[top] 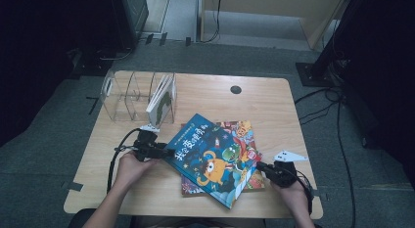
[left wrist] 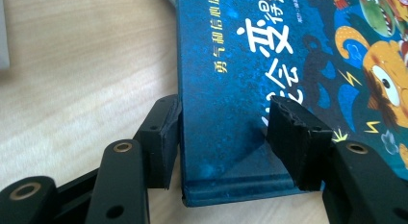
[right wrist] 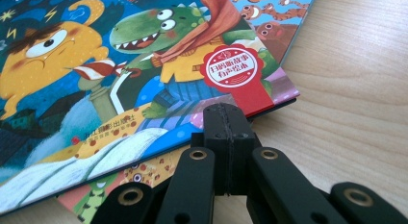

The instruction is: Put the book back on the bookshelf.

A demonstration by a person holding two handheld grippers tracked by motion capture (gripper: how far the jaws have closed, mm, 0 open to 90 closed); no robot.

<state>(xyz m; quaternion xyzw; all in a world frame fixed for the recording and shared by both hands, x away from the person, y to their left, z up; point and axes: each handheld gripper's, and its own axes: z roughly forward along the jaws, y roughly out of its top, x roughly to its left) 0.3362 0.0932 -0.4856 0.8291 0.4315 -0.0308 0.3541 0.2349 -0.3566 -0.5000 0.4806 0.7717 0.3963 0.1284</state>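
Observation:
A blue picture book (top: 210, 159) with cartoon monsters lies askew on top of a second colourful book (top: 243, 130) on the wooden table (top: 274, 105). My left gripper (top: 164, 152) is at the blue book's left corner. In the left gripper view its jaws (left wrist: 223, 132) stand apart around that corner of the blue book (left wrist: 226, 65): one pad sits against the spine edge, the other lies over the cover. My right gripper (top: 259, 165) is at the right corner. Its jaws (right wrist: 226, 118) are shut with nothing between them, tips at the edge of the blue book (right wrist: 120, 65) above the lower book (right wrist: 269, 22).
A clear acrylic file rack (top: 132, 96) stands at the table's back left, with a thin book (top: 161, 98) upright in its right slot. A dark cable hole (top: 236, 89) sits at the back middle. Cables (top: 337, 125) run over the floor on the right.

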